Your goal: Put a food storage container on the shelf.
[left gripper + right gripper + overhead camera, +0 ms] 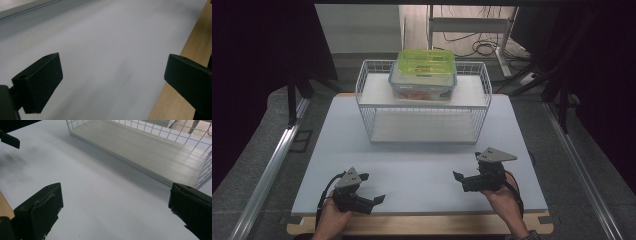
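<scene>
While both grippers hover low over the near part of the white table with nothing between their jaws, the likely trouble lies ahead at the wire rack. The clear storage box with its green lid sits on the rack's upper shelf, so a reach that comes in too low could, I judge, catch the wire rim or shove the whole rack backward. A one-sided grip might also tip the box off the shelf. The left gripper is spread wide and empty, well in front of the rack and to its left. The right gripper is likewise spread and empty, nearer the rack's front edge and to its right. The box stands well apart from both, behind and above them.
</scene>
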`<state>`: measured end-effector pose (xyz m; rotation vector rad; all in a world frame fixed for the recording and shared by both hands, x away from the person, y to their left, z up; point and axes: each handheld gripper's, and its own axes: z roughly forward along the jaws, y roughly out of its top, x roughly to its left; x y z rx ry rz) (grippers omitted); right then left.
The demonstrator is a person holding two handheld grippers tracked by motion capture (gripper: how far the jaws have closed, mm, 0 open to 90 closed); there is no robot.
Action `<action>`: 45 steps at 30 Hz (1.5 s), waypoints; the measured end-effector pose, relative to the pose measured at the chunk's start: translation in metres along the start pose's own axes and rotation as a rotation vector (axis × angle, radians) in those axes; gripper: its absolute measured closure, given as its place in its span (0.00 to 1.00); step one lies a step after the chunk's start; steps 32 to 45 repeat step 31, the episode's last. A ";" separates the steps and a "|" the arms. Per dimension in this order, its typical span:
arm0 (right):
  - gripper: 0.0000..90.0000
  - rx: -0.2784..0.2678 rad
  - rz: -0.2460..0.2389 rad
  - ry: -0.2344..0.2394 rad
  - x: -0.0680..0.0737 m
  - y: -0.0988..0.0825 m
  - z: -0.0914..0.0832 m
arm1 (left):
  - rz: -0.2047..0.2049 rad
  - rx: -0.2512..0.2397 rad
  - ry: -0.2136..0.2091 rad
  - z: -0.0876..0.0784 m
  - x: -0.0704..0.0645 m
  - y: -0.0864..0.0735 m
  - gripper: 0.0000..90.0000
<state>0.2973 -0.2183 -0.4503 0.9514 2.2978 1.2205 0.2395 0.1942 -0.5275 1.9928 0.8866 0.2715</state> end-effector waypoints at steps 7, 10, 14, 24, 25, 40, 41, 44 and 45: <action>0.00 0.013 -0.002 -0.025 -0.003 -0.014 -0.003 | 0.018 0.002 0.016 0.000 -0.001 0.000 0.01; 0.00 0.026 0.000 -0.035 -0.005 -0.022 -0.003 | 0.022 0.001 0.020 0.000 -0.002 0.000 0.01; 0.00 0.047 0.002 -0.051 -0.006 -0.033 -0.003 | 0.019 0.001 0.024 0.000 -0.001 0.000 0.01; 0.00 0.104 0.021 -0.054 -0.008 -0.059 0.001 | 0.015 0.000 0.015 0.000 0.000 -0.001 0.02; 0.00 0.119 0.021 -0.054 -0.007 -0.062 0.002 | 0.014 0.001 0.014 0.000 0.000 -0.001 0.03; 0.00 0.156 0.003 -0.067 -0.004 -0.065 0.007 | -0.006 -0.008 0.000 0.000 0.001 0.000 0.02; 0.00 0.156 0.003 -0.067 -0.004 -0.065 0.007 | -0.006 -0.008 0.000 0.000 0.001 0.000 0.02; 0.00 0.156 0.003 -0.067 -0.004 -0.065 0.007 | -0.006 -0.008 0.000 0.000 0.001 0.000 0.02; 0.00 0.156 0.003 -0.067 -0.004 -0.065 0.007 | -0.006 -0.008 0.000 0.000 0.001 0.000 0.02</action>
